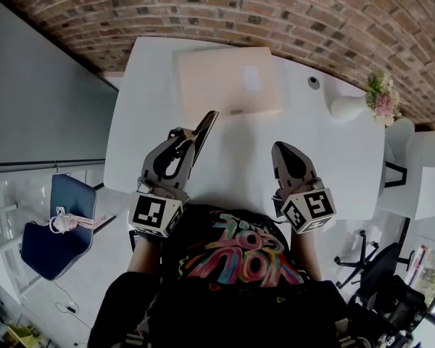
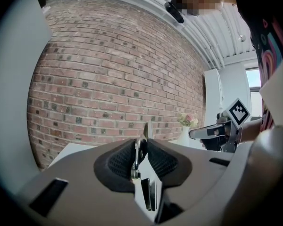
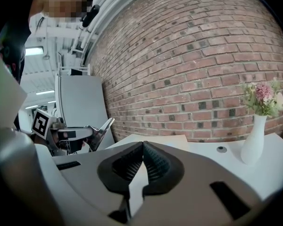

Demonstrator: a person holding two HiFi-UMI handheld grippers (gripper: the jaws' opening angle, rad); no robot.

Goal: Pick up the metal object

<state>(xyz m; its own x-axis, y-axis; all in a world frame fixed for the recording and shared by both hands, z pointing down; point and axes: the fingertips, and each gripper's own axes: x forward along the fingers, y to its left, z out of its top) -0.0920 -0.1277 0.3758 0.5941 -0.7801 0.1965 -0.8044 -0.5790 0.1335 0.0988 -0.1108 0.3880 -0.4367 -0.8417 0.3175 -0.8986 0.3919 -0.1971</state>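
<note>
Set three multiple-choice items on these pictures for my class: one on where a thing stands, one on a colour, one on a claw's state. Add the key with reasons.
1. Where does the white vase stand?
A. on the table, toward its right end
B. on the chair
C. on the floor

2. What colour is the chair left of the table?
A. red
B. blue
C. yellow

3. How is the left claw?
A. open and empty
B. shut on the metal object
C. lying flat on the table

Key:
1 A, the head view shows the vase on the tabletop's right part.
2 B, the chair's back and seat are blue.
3 B, the left gripper view shows its jaws clamped on the metal object.
</note>
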